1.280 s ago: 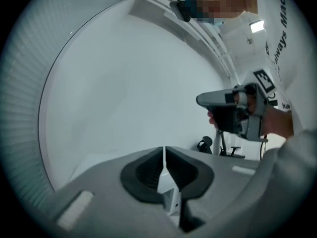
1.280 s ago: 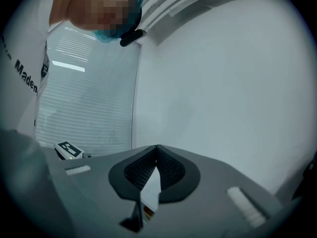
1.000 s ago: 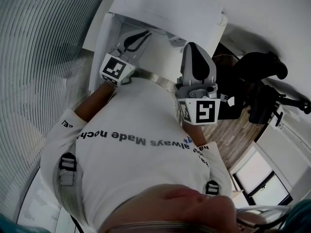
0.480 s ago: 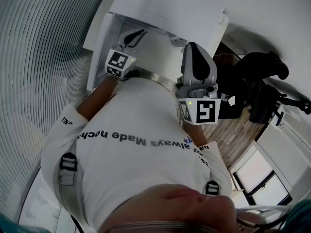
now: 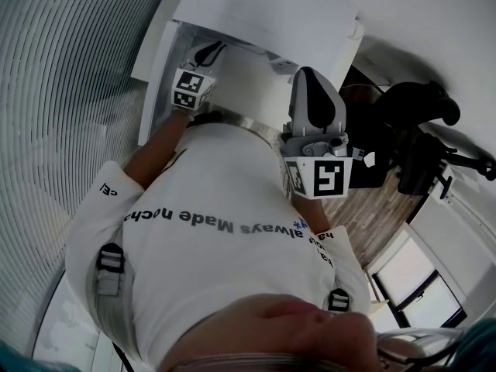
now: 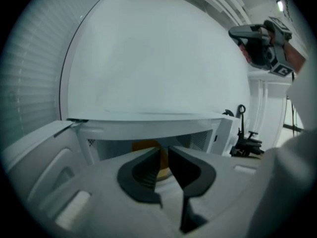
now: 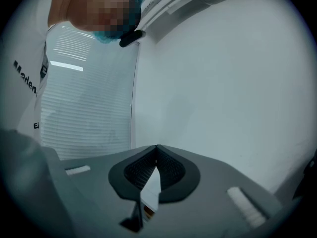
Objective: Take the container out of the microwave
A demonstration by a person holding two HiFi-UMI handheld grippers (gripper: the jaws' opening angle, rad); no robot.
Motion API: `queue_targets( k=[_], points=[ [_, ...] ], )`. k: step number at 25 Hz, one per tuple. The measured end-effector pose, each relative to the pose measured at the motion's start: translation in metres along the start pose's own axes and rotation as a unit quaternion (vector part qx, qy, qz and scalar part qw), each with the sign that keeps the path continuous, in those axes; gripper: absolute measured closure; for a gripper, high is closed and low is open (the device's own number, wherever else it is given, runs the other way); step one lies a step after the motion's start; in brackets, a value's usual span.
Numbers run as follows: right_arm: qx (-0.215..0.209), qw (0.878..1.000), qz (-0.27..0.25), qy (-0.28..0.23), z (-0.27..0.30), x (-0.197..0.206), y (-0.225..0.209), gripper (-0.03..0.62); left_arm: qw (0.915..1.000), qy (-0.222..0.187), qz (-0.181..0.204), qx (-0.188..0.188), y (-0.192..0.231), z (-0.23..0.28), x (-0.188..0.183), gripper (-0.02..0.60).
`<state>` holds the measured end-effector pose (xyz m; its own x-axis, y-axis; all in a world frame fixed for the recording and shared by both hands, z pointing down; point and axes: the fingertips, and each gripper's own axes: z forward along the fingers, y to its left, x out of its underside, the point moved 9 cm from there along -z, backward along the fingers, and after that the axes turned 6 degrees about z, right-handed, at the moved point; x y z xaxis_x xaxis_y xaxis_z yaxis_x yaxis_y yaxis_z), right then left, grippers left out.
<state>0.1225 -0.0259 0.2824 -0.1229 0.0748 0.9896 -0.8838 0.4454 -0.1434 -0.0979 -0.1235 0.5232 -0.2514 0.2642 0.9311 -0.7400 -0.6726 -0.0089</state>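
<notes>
My left claw (image 6: 164,148) hangs at the mouth of the open microwave (image 6: 148,124), tilted a little downward. Its dark ribbed pads (image 6: 143,172) stand a narrow way apart. They have just been opening, and nothing is between them. Beyond the tips and well apart from them, the container (image 6: 144,145) sits inside the white cavity. It shows as a low orange-yellow shape on the oven floor, partly hidden behind the claw's own body, and nothing is touching it. The microwave's door (image 6: 29,150) is swung out to the left of the opening.

In the head view the left claw's marker cube (image 5: 192,90) lies at the front edge of the oven, at the end of a bare forearm (image 5: 159,149). That arm reaches out from the sleeve of a white printed T-shirt (image 5: 225,200).

My right claw (image 7: 156,148) is held apart from the work and level, facing a plain pale wall (image 7: 223,83) with slatted blinds (image 7: 84,108) beside it. Its tips meet at the front with nothing between them, so it is closed and empty. Its marker cube (image 5: 324,178) sits in front of the person's chest, well to the right of the microwave. A ribbed grey surface (image 5: 62,91) fills the left side of the head view.
</notes>
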Motion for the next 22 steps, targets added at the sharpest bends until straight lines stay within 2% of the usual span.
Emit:
queue_targets(
  k=[10, 22],
  points=[
    [0.004, 1.000, -0.002, 0.002, 0.002, 0.000, -0.001, 0.594, 0.9993, 0.030, -0.016, -0.014, 0.021, 0.027, 0.028, 0.523],
    [0.006, 1.000, -0.002, 0.005, 0.006, 0.002, -0.001, 0.594, 0.9978, 0.061, -0.022, -0.011, 0.038, 0.055, 0.053, 0.517]
  ],
)
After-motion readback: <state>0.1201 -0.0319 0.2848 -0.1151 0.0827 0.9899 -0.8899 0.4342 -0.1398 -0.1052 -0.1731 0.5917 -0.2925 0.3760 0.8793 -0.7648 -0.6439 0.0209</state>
